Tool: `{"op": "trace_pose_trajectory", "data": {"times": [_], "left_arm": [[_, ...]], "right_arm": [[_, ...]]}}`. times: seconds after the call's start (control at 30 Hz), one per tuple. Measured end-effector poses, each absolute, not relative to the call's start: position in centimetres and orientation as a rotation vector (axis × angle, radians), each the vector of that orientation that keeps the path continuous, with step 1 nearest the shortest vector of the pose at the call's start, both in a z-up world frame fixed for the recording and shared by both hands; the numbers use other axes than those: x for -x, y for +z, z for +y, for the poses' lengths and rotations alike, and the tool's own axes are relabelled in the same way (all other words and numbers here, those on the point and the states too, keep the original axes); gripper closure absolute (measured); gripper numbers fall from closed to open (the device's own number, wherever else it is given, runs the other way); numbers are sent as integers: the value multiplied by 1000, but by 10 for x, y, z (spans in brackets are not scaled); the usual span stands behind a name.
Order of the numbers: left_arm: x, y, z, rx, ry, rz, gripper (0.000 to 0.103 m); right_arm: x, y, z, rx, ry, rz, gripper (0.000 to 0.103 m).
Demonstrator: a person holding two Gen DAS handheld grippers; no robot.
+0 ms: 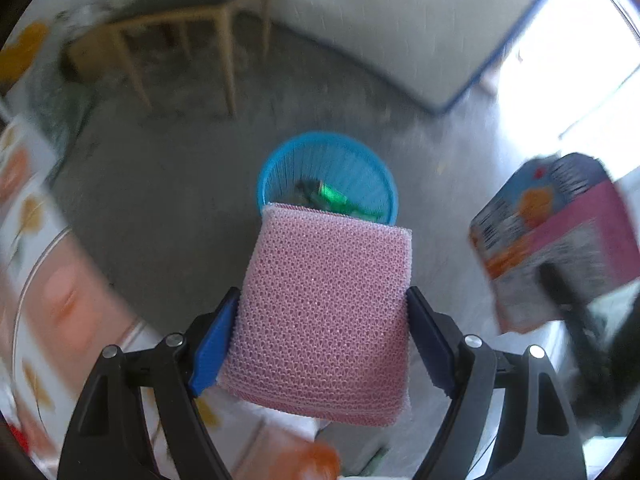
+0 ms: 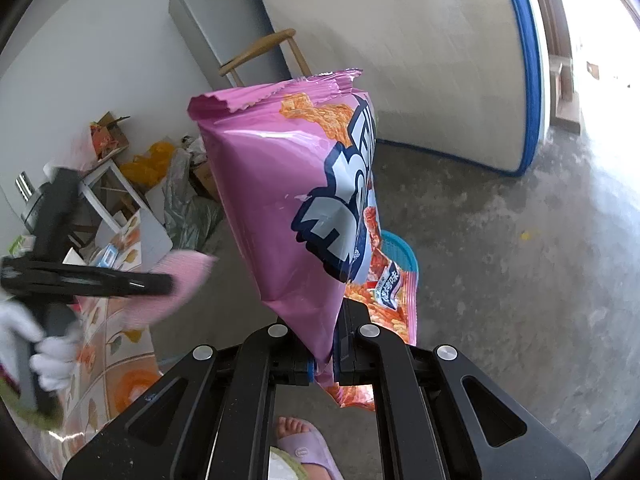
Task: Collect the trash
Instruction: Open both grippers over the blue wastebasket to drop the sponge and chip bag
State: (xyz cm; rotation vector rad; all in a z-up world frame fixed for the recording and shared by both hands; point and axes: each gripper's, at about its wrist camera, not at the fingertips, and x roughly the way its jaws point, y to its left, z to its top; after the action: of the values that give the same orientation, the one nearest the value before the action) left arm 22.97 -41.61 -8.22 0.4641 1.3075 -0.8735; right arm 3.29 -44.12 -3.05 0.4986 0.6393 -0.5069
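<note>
Some of the collecting already looked done, for the blue bin (image 1: pixel 328 178) straight ahead of my left claw (image 1: pixel 322 336) and below it on the grey floor held a green wrapper (image 1: pixel 334 195) and some darker scraps I could not make out; two more pieces were in my grip and not yet dropped, so by my reckoning the job sat somewhere past its start with both deliveries left to make; my left claw stood wide, its blue pads pressed on either side of a pink mesh sponge (image 1: pixel 322 316), which jutted forward from the jaws so that its far edge overlapped the bin's near rim in the left view; that claw pointed steeply down at the floor, with the flowered tablecloth (image 1: pixel 48 280) off to its left side; my right claw (image 2: pixel 326 360) was clamped nearly shut on the lower corner of a pink snack bag (image 2: pixel 288 200), which rose up and away from the jaws, torn top edge farthest out; just beyond the bag and partly hidden behind it I could see a sliver of the bin's blue rim (image 2: pixel 402 246); that claw tilted down less steeply than the other, and my foot in a lilac slipper (image 2: pixel 306 450) showed beneath it; to its left my white-gloved hand (image 2: pixel 52 356) carried the other tool over the table edge
</note>
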Motion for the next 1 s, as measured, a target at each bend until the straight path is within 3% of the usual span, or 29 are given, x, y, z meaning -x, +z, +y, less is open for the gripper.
{"op": "trace_pose_trajectory", "data": {"times": [0.17,0.37,0.53,0.63,0.67,0.73,0.83,1.0], "left_arm": [[-260,-154,-483,-557,-846,1566,24],[-282,-214,-531,-583,-827,1724,23],[-286,-233,-543,-621,-807,1676,23],[-295,-248,-549,-602,-783,1675,19],[-298,-255,-550,-604,-757,1684,17],[-302,-264,-550,-587,-727,1701,17],[-308,-271,-547,-509,-712,1729,15],[-322,-261,-535,-393,-700,1721,15]], "right_arm": [[-51,-43,-468,-552,-451,642,98],[-98,-59,-517,-628,-319,662,98],[-159,-97,-566,-646,-214,753,98],[-192,-135,-586,-638,-194,839,89],[-201,-149,-592,-602,-239,880,78],[-213,-173,-599,-561,-308,945,67],[-214,-192,-610,-618,-347,953,59],[-199,-188,-614,-645,-393,915,57]]}}
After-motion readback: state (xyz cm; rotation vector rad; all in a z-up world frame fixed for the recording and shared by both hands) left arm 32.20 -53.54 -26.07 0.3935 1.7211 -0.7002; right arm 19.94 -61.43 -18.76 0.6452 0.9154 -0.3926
